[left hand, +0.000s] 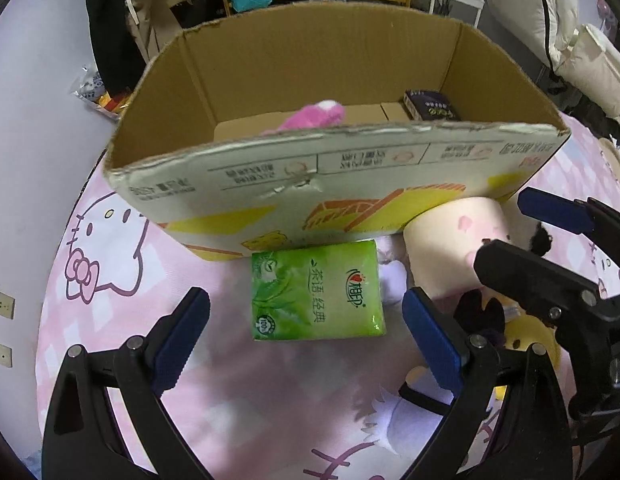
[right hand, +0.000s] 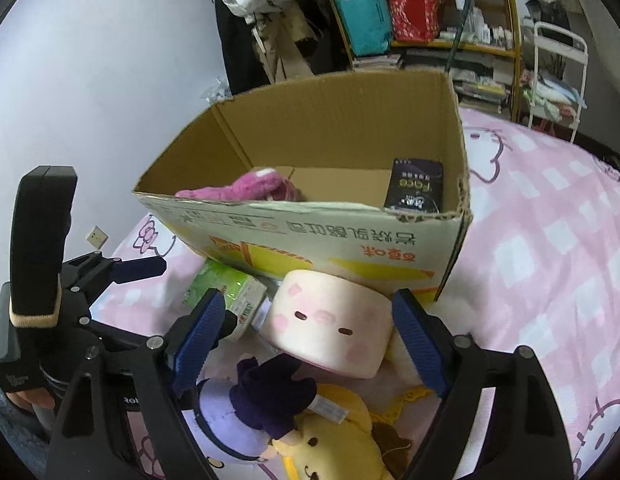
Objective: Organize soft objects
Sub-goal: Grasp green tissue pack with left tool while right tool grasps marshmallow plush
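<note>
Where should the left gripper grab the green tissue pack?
Across its two long side edges, coming from above. The green tissue pack lies flat on the bedsheet, its short end against the cardboard box, with both long sides free. The open left gripper already straddles that width.

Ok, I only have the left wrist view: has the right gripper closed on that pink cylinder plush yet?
Observer: No. The right gripper is open, a pad on each side of the pink cylinder plush, with gaps on both sides.
Operator: What is that yellow thing under it?
Observer: A yellow doll, with a lilac plush lying beside its head.
Operator: And the dark pack in the cardboard box?
Observer: Its label reads Face.
</note>
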{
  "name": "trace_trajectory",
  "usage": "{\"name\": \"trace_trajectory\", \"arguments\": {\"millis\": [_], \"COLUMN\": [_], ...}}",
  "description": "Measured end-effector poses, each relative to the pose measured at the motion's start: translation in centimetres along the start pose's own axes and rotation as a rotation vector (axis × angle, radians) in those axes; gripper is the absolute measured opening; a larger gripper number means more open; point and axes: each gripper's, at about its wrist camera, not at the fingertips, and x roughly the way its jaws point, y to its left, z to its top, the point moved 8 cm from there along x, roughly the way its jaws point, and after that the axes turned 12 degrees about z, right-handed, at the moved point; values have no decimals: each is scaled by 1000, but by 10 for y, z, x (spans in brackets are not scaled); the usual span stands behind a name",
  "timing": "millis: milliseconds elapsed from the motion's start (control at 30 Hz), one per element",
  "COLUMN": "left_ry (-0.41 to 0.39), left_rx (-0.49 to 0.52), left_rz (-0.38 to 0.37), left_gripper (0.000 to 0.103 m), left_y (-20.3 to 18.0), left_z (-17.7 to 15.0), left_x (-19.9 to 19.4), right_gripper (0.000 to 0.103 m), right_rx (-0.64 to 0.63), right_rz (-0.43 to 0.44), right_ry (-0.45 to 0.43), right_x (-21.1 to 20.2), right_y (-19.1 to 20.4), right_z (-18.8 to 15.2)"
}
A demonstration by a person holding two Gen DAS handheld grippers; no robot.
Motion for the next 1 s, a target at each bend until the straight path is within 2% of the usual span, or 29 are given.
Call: {"name": "trace_trajectory", "arguments": {"millis": [133, 233, 433, 467, 500, 567, 633, 800, 1000], "left_ry": [29, 54, 80, 86, 94, 97, 92, 79, 68], "left_rx": [5, 1, -20, -26, -28, -36, -39, -26, -30], "left_rz": [5, 8, -20, -26, -30, -58, -79, -57, -35], "left_gripper": [96, 96, 95, 94, 88, 81, 75, 75, 74], "left_y": [-2, -2, -2, -2, -3, -4, -5, -6, -9], "left_z": [-2, -3, 0, -2, -4, -5, -6, -7, -18], "left_x": [10, 18, 30, 31, 33, 34, 32, 30, 20], "right_gripper": [89, 82, 80, 80, 79, 71, 69, 54, 47], "right_rx": [20, 34, 32, 31, 31, 24, 19, 25, 18], "right_rz": [-5, -5, -14, -16, -19, -30, -41, -42, -43], "right_ry": [23, 43, 65, 67, 71, 83, 89, 87, 73], "right_x": [7, 13, 19, 19, 20, 22, 23, 21, 16], "right_y": [-6, -11, -13, -14, -12, -13, -15, -16, -15], "right_z": [-1, -2, -4, -4, -5, -7, -8, -9, -9]}}
